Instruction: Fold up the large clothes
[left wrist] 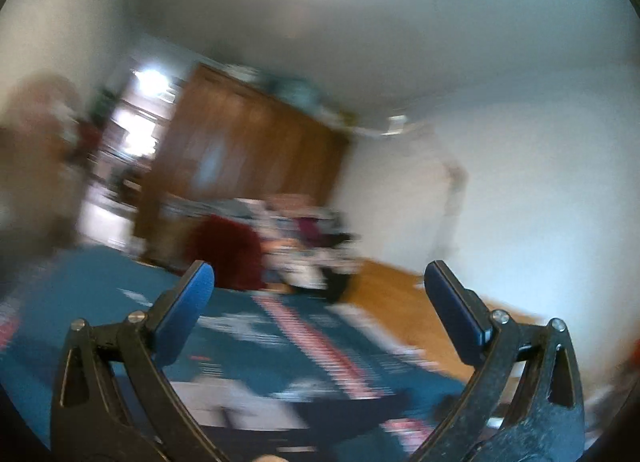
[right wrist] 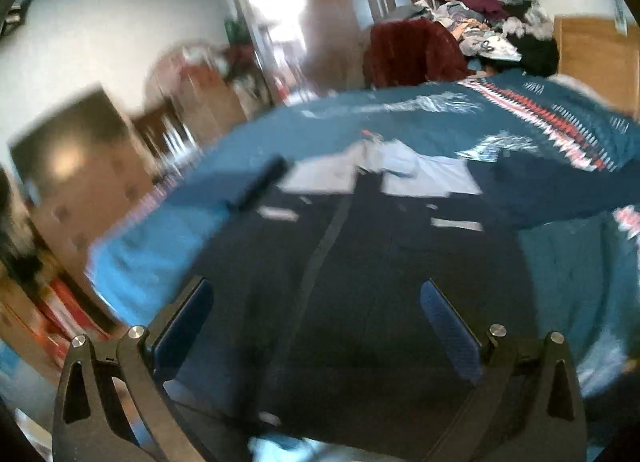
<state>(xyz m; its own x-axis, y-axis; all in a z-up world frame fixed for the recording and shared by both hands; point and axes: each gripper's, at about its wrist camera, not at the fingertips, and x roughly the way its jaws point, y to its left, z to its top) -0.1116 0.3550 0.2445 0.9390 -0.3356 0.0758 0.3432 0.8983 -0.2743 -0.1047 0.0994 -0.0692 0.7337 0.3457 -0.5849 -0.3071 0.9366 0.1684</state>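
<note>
both of your grippers stand with jaws spread wide and nothing between them. take the dark navy garment point(right wrist: 360, 282) as your landmark: your right gripper point(right wrist: 316, 326) hovers right over its near part, and a seam or zip line runs up the middle of it away from you. the garment lies spread on the teal patterned bedspread point(right wrist: 560, 262), with pale lining or a collar point(right wrist: 400, 169) showing at its far end. blur hides whether it lies fully flat.

your left gripper point(left wrist: 320, 310) is tilted up, looking past the garment's far end across the room; only a dark strip of the garment shows low in that view.

as i judge it, you are early in the task: the garment looks laid out but no fold is visible in it, so every fold is left to do, and neither gripper has a hold.

beyond the garment, at the far end of the bed, sits a dark red cloth point(right wrist: 412, 53) and a heap of mixed clothes point(right wrist: 492, 25), likely waiting their turn. behind those stands a brown wooden wardrobe point(left wrist: 248, 141).
</note>
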